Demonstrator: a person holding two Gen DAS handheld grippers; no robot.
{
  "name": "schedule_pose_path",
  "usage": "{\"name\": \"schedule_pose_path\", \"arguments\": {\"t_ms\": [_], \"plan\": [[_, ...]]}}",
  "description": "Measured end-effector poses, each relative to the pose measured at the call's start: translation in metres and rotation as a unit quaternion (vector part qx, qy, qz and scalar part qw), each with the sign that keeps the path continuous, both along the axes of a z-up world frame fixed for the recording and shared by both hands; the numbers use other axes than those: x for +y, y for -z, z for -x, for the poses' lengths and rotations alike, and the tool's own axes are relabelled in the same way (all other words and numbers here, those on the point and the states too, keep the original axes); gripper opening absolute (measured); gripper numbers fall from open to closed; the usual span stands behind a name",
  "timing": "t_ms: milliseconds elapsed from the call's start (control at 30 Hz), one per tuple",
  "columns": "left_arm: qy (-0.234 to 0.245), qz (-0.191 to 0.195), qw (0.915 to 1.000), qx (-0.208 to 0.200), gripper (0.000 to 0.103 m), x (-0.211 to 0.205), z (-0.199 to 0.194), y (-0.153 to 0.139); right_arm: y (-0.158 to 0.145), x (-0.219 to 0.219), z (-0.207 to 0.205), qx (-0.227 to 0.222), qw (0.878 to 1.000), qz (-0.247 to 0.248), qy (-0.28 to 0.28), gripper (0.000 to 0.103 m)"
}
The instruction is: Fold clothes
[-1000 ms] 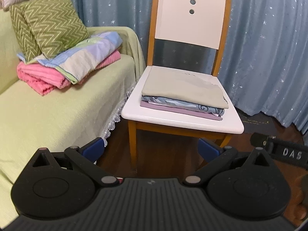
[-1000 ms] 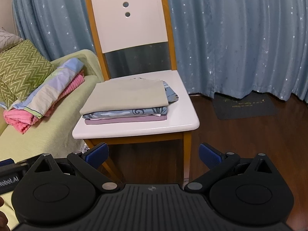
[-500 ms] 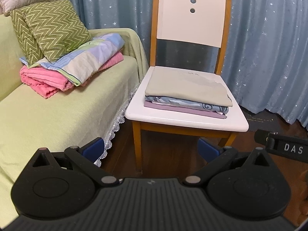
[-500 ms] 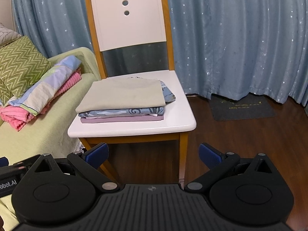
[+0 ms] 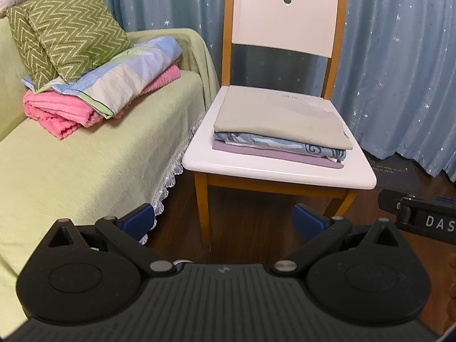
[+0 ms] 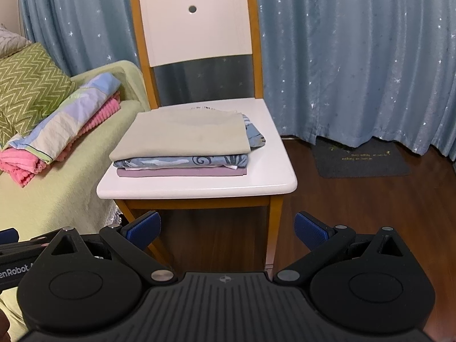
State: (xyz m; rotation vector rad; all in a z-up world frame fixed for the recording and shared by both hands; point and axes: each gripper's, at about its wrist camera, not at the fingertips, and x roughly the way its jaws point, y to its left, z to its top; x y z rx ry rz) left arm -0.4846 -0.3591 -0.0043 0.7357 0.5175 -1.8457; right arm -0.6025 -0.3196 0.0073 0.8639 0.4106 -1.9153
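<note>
A stack of three folded clothes lies on the white chair seat: a beige piece on top, a blue patterned one under it, a purple one at the bottom. My left gripper hangs open in front of the chair, below seat height, holding nothing. My right gripper is likewise open and empty before the chair's front legs. The right gripper's body shows at the left wrist view's right edge.
A sofa with a light green cover stands left of the chair, bearing a folded pink blanket, a pastel patchwork sheet and a green zigzag cushion. Blue starred curtains hang behind. A dark mat lies on the wood floor.
Both grippers have drawn back and shifted slightly, so the chair sits a little more centred and lower in view. Both stay open and empty; the stack has not moved.
</note>
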Motion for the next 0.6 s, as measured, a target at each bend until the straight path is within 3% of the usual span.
{"name": "schedule_pose_path", "arguments": {"t_ms": [600], "plan": [[0.023,-0.012,0.9995,-0.019,0.102,-0.039,0.024,0.021,0.023,-0.035,0.017,-0.008,1.000,-0.016,0.005,0.103]]}}
